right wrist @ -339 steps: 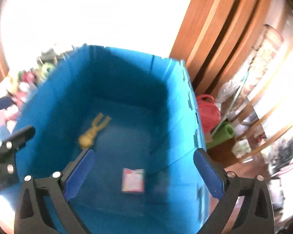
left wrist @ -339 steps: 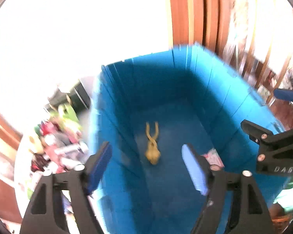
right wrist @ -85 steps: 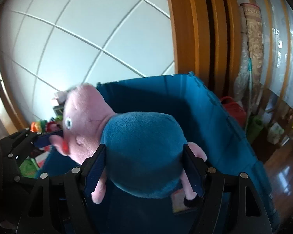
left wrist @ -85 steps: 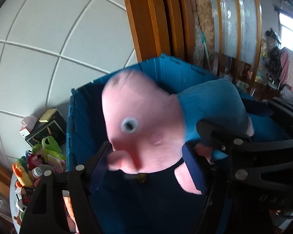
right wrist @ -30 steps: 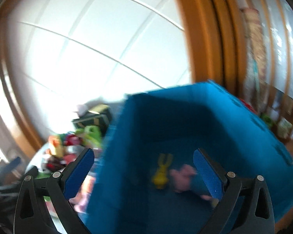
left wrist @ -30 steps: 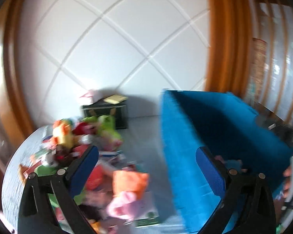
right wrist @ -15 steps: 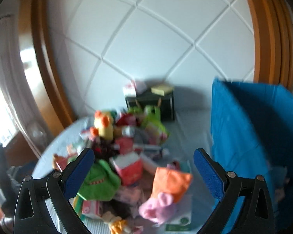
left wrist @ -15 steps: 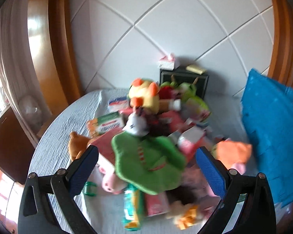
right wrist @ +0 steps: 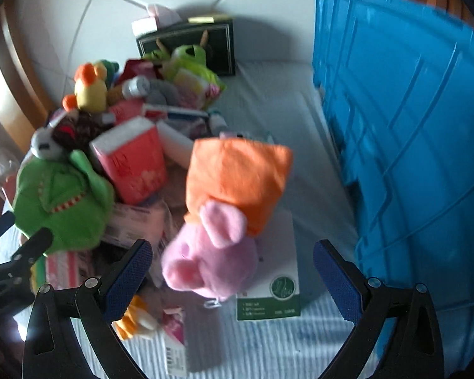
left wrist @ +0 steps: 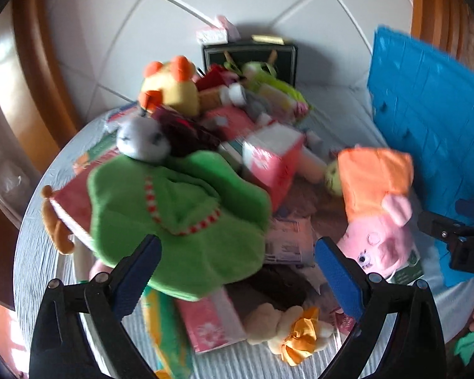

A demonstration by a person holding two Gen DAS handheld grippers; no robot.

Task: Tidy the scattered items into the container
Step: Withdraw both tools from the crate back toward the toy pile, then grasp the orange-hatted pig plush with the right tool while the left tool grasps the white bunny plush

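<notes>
We hold the left gripper (left wrist: pixel 237 268) above the green plush (left wrist: pixel 180 218), jaws wide, just closing slightly, gripping nothing. Our right gripper (right wrist: pixel 233 271) stands wide open and empty over the pink pig plush (right wrist: pixel 218 252). Both toys lie on the worktop (right wrist: pixel 268 110) beside the blue container (right wrist: pixel 410 142).

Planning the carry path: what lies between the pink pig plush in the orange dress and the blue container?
In the right wrist view, only bare striped tablecloth separates the pig plush from the blue container; a white-and-green box lies under the pig.
</notes>
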